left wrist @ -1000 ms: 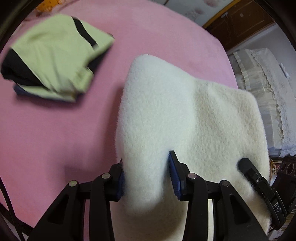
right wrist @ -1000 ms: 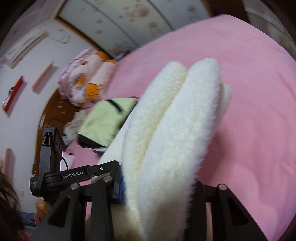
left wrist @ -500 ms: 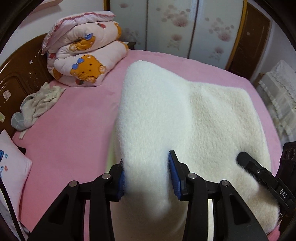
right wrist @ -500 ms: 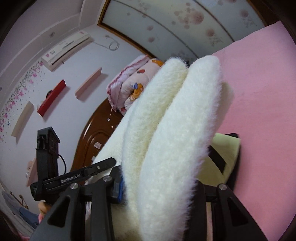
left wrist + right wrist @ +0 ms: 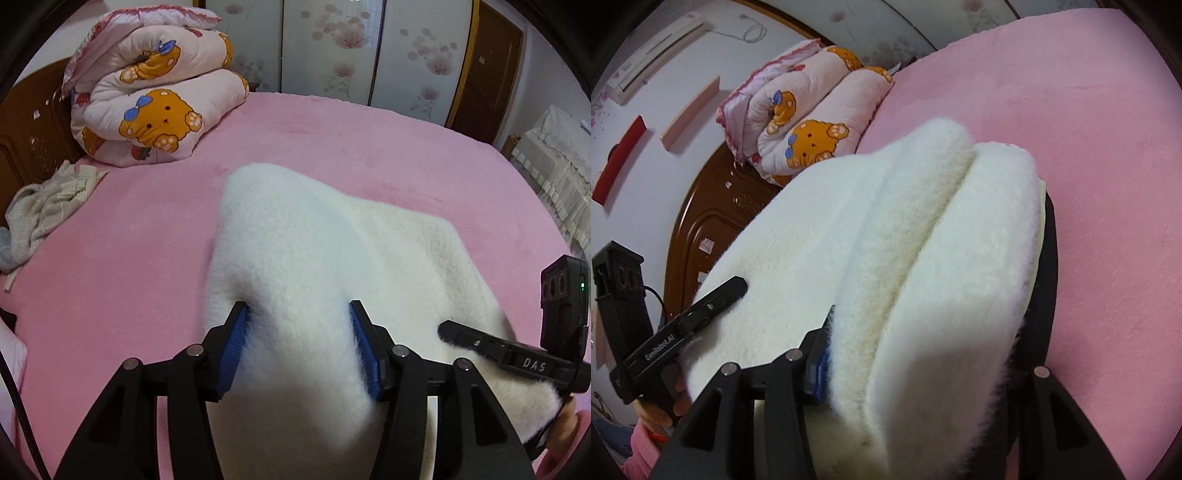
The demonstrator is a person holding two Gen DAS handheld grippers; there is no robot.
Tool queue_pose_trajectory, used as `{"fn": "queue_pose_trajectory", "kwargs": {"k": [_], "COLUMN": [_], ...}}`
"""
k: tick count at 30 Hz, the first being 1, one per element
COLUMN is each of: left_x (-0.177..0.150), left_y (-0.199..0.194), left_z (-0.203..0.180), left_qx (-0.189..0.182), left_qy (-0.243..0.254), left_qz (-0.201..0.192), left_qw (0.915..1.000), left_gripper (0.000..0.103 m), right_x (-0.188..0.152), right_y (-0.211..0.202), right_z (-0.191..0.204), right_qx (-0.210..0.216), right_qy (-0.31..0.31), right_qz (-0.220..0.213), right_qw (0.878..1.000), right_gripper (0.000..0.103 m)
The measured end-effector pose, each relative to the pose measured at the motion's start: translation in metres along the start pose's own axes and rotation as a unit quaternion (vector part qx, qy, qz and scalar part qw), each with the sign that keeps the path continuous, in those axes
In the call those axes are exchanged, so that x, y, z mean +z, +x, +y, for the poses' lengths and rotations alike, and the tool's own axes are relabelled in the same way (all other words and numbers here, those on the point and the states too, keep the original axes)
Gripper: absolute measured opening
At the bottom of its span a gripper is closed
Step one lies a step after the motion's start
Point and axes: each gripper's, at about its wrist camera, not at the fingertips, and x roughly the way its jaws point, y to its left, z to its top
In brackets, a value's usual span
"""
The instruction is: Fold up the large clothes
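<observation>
Left gripper [image 5: 299, 343] clamps the folded cream fleece garment [image 5: 332, 251]; right gripper [image 5: 923, 354] pinches its thick stacked layers, both held above the pink bed [image 5: 351, 140]. Rolled bear-print quilt [image 5: 155, 99] at the bed's headboard edge, crumpled beige knit [image 5: 44, 206] beside it.

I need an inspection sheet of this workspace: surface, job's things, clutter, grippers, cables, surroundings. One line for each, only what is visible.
Surface: pink bed cover, bare over most of its area.
Job's things: folded white fleece garment, held by both grippers.
Clutter: rolled bear-print quilt at the headboard; crumpled beige cloth at the bed's left edge.
Grippers: left gripper shut on the fleece; right gripper shut on its stacked layers.
Cables: thin black cable beside the left gripper's camera.
Surroundings: brown headboard, floral wardrobe doors, air conditioner, lace-covered furniture.
</observation>
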Motion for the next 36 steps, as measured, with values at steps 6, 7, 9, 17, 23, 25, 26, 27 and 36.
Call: {"fn": "queue_pose_trajectory", "kwargs": {"k": [6, 7, 9, 17, 23, 25, 26, 27, 36], "left_x": [-0.012, -0.014, -0.019, -0.088, -0.19, -0.231, -0.245, -0.267, -0.358], "left_y": [-0.006, -0.009, -0.019, -0.093, -0.141, -0.168, -0.178, -0.196, -0.318], "left_z": [0.025, 0.022, 0.012, -0.059, -0.14, -0.172, -0.184, -0.203, -0.353], "left_qx": [-0.024, -0.021, 0.002, 0.099, 0.098, 0.085, 0.084, 0.082, 0.046], "left_qy": [-0.019, -0.017, -0.011, -0.071, -0.096, -0.101, -0.101, -0.098, -0.013], "left_qz": [-0.012, -0.017, -0.025, -0.094, -0.007, 0.019, 0.028, 0.043, 0.126], "left_qw": [0.9995, 0.9995, 0.9996, 0.9882, 0.9906, 0.9911, 0.991, 0.9909, 0.9909], "left_gripper": [0.06, 0.062, 0.069, 0.074, 0.076, 0.076, 0.076, 0.076, 0.077], "right_x": [-0.003, -0.006, -0.013, -0.095, -0.227, -0.281, -0.301, -0.325, -0.447], "right_y": [-0.011, -0.017, -0.03, -0.146, -0.259, -0.31, -0.332, -0.359, -0.539], "right_z": [0.008, 0.009, 0.009, -0.011, -0.068, -0.083, -0.087, -0.09, -0.081], "right_qx": [-0.008, -0.014, -0.029, -0.135, -0.223, -0.259, -0.275, -0.294, -0.326], "right_qy": [0.007, 0.007, 0.011, -0.009, 0.054, 0.072, 0.076, 0.079, 0.085], "right_qz": [0.019, 0.018, 0.013, -0.06, -0.024, -0.009, -0.005, 0.0, 0.032], "right_qw": [1.0, 1.0, 0.999, 0.989, 0.973, 0.963, 0.958, 0.953, 0.941], "right_gripper": [0.051, 0.052, 0.053, 0.076, 0.077, 0.077, 0.077, 0.077, 0.085]}}
